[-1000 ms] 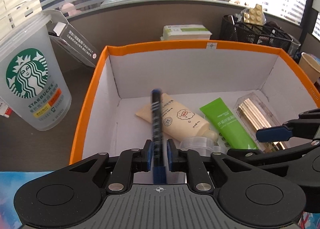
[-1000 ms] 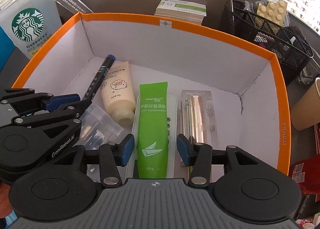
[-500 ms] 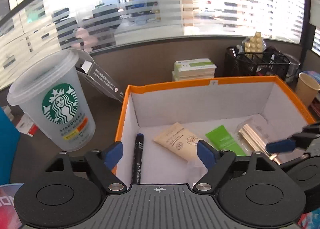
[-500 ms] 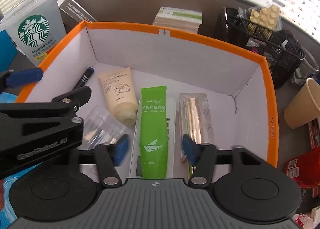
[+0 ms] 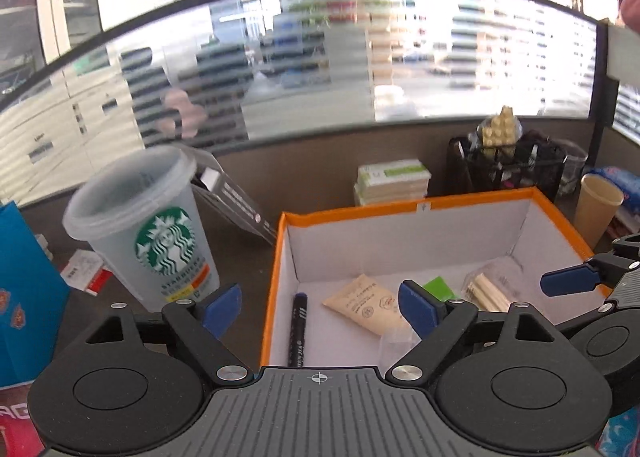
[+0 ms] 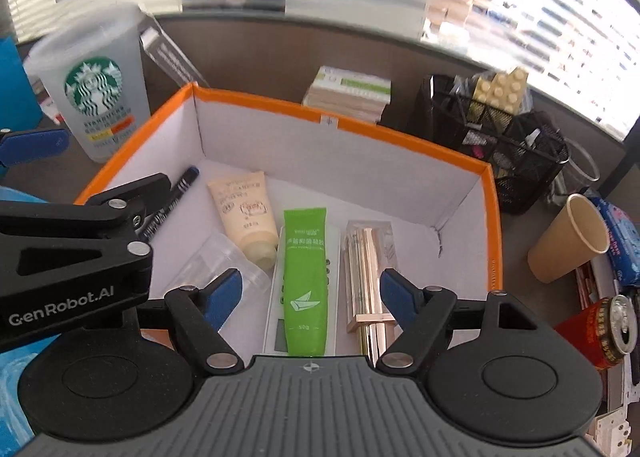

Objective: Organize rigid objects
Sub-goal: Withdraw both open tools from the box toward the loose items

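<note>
An orange-rimmed white box [image 5: 416, 211] [image 6: 491, 217] holds a black marker [image 5: 298, 327] [image 6: 172, 204] by its left wall, a beige tube [image 5: 366, 307] [image 6: 246, 213], a green tube [image 6: 306, 273] [image 5: 439, 286] lying on a white remote, a gold item in a clear case [image 6: 370, 269] [image 5: 486, 289] and a clear plastic cup [image 6: 216, 265]. My left gripper [image 5: 320, 309] is open and empty, raised above the box's near left edge. My right gripper [image 6: 310, 295] is open and empty above the box's near side.
A Starbucks cup [image 5: 148, 233] [image 6: 92, 85] stands left of the box. Behind the box are a stack of small boxes [image 5: 394, 181], a black mesh organizer [image 6: 492, 137] and a paper cup [image 6: 568, 245]. A red can [image 6: 600, 331] lies at the right. A blue bag [image 5: 24, 297] is at the far left.
My left gripper opened and let go of the black marker, which now lies in the box by the left wall. Both grippers have lifted and pulled back from the box.
</note>
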Demonstrator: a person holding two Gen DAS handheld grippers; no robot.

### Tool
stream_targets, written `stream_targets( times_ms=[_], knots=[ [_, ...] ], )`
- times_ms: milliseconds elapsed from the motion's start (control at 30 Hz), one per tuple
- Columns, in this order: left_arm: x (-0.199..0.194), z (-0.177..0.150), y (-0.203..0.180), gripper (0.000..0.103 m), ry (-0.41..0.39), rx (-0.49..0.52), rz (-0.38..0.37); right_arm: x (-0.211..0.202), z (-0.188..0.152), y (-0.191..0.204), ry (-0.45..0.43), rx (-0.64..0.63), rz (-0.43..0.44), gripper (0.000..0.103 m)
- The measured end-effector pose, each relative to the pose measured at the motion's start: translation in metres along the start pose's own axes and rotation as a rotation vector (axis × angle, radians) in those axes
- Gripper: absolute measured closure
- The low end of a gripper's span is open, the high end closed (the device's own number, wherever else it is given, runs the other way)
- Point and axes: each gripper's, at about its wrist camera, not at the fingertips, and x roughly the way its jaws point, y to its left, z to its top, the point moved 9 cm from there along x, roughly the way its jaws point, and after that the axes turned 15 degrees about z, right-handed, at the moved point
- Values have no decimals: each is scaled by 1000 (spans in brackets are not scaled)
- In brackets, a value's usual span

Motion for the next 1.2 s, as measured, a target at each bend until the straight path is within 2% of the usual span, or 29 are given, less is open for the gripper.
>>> stream_targets(
  times_ms=[133,333,400,533,667,800,967,1067,1200],
  knots=[
    [-24,8,15,11,-66,-32,-1,-28,3,9,-105,3,13,29],
    [-51,11,33,8,-145,-60,8,-60,-1,20,-212,24,52,30],
    [-61,9,40,2,-174,-77,4,-71,-4,24,-243,23,57,30],
    [-83,-1,56,0,-243,-110,-1,-94,-19,32,-322,35,85,24],
    [-91,-31,63,0,-263,-88,-27,-111,-48,41,-391,46,118,19],
    [-84,-70,65,0,-253,-48,-29,-107,-87,51,-380,34,102,19],
    [-70,-117,66,0,-215,-8,-35,-77,-134,74,-307,-20,66,24],
    [-67,-134,66,0,-211,31,-29,-58,-152,92,-257,-50,77,29],
    [-70,-150,69,0,-220,47,-26,-36,-171,109,-214,-65,82,29]
  ],
)
